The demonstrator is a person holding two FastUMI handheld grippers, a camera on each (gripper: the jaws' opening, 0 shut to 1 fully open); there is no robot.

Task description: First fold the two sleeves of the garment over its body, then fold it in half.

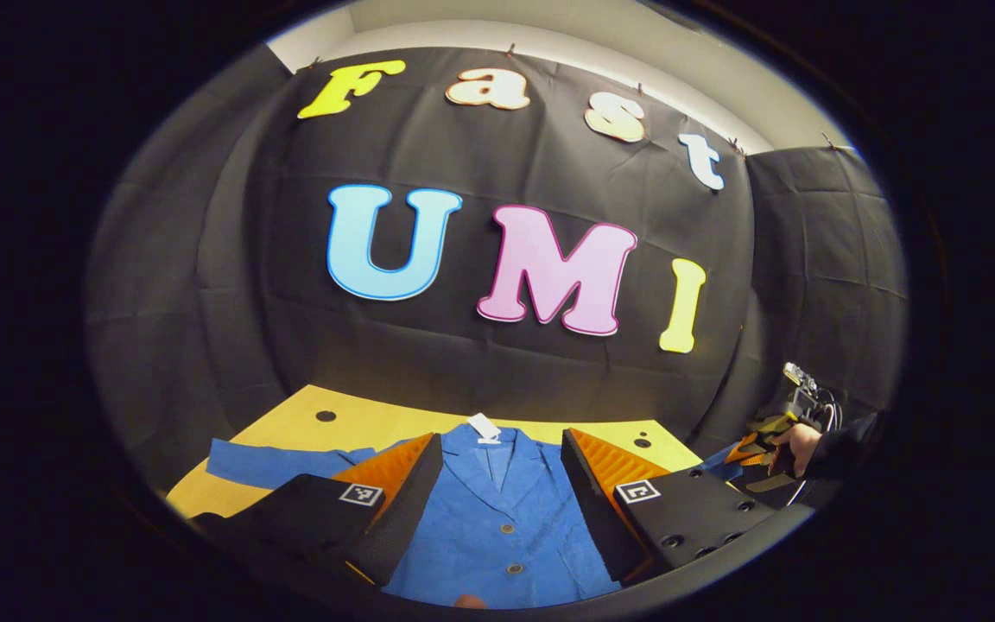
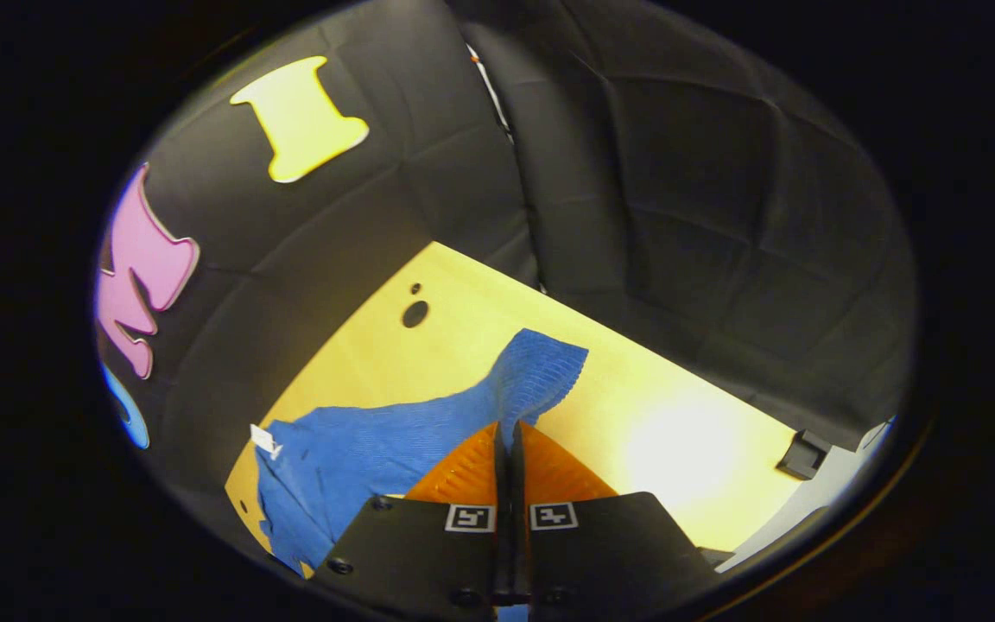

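While the blue jacket (image 1: 497, 527) lies flat on the yellow worktop (image 2: 687, 432), the right hand-held gripper (image 2: 508, 432) is pinched on its right sleeve (image 2: 541, 371), pointing away from the collar; the left hand-held gripper (image 1: 497, 484) gapes over the chest.

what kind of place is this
Probably a staged recording booth rather than a home: black cloth walls, a bare yellow table holding one blue jacket, and a handheld gripper in view.

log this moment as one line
left gripper: open over jacket | right gripper: shut at sleeve | table | folds: none yet
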